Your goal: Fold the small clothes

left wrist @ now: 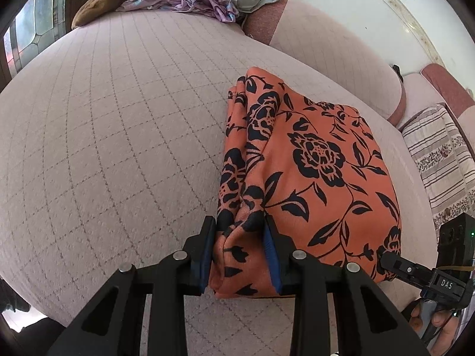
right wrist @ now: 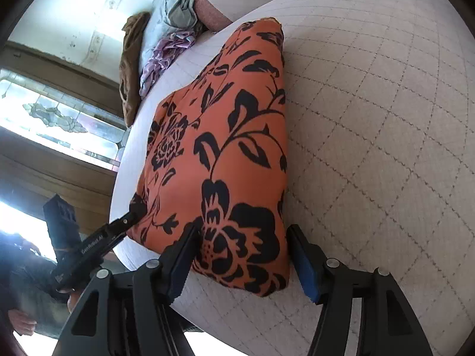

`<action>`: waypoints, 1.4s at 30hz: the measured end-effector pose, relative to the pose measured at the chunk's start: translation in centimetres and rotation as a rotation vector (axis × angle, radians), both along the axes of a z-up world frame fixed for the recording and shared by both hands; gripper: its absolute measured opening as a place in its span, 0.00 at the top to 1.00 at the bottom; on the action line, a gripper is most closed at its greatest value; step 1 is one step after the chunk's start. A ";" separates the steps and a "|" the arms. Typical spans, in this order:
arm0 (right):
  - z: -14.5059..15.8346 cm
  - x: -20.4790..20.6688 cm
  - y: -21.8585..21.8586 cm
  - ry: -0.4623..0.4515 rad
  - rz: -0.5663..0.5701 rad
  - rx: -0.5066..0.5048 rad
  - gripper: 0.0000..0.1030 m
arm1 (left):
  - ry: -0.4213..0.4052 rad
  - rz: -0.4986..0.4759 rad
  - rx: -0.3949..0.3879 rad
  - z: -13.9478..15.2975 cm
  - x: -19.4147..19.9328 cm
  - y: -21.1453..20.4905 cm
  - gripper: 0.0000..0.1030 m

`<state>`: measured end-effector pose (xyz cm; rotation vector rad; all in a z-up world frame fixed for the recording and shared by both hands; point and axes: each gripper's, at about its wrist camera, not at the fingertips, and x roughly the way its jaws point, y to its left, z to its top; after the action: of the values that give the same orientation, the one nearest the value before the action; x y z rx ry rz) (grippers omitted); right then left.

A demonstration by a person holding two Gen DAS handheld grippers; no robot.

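Garment: I see the orange floral cloth (left wrist: 311, 160) folded on the quilted cushion (left wrist: 118, 136) — near its front edge.
Left gripper (left wrist: 240, 255): my fingers are clenched on a bunched corner of the cloth.
Right gripper (right wrist: 246, 255): fingers straddle the other corner — the right pad stands clear, released.
Background: clothes pile (left wrist: 190, 0) at the far end.

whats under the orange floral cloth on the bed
The folded orange floral cloth lies on the quilted pale bed cover, which shows all around it. The cloth hides whatever is directly beneath; its own folded layers show only at the edge.
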<state>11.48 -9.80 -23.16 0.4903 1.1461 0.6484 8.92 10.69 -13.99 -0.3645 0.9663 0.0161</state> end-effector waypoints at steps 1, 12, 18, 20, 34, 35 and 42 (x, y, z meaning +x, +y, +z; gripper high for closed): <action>0.0 -0.1 0.0 -0.002 0.002 0.001 0.37 | 0.000 -0.002 0.000 0.0 0.0 0.0 0.68; 0.3 0.2 -1.0 0.012 -0.018 0.031 0.35 | -0.058 -0.001 -0.101 1.5 -0.5 2.0 0.48; 2.6 4.2 -2.1 -0.017 -0.069 0.129 0.30 | -0.089 -0.081 -0.102 2.6 2.1 0.8 0.35; 2.3 6.7 -1.5 0.010 -0.076 0.154 0.29 | -0.065 -0.095 -0.059 1.8 3.2 -0.2 0.35; -0.1 10.5 1.3 0.056 -0.025 0.120 0.29 | 0.033 -0.079 -0.034 -0.3 7.9 -0.7 0.35; -0.3 10.6 1.4 0.060 -0.025 0.116 0.29 | 0.028 -0.082 -0.029 -0.4 8.0 -0.9 0.35; -0.3 10.3 1.7 0.054 -0.015 0.095 0.29 | 0.020 -0.086 -0.028 -0.7 8.4 -1.3 0.35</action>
<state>21.79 -8.10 -23.43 0.5995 1.1657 0.6822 17.33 9.38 -14.71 -0.3492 1.0020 -0.0721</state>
